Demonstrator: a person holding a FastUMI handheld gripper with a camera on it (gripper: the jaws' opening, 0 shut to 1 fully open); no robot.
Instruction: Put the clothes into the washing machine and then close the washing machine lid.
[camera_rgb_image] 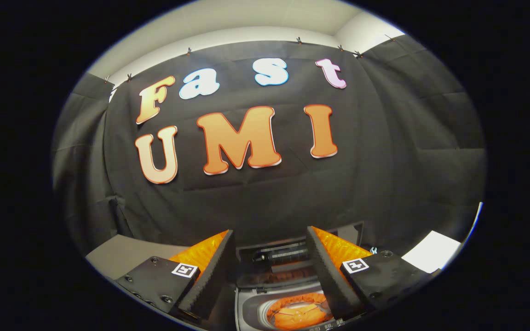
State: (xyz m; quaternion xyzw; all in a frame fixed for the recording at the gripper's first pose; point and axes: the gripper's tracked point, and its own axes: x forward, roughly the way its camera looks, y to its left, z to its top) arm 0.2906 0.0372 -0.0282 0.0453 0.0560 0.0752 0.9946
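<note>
We are hovering over the washing machine [251, 305], its lid [283, 255] standing raised at the back edge and the orange clothes [298, 315] lying inside the drum, directly below and between our jaws. The gripper [270, 257] is riding high, pointing mostly at the booth wall and only slightly downward, jaws spread wide and grasping nothing. The risk, as we are judging it: reaching for the lid from this height and angle, we could be catching its edge badly and letting it slam, or a fold of cloth over the rim could be keeping it from closing.
</note>
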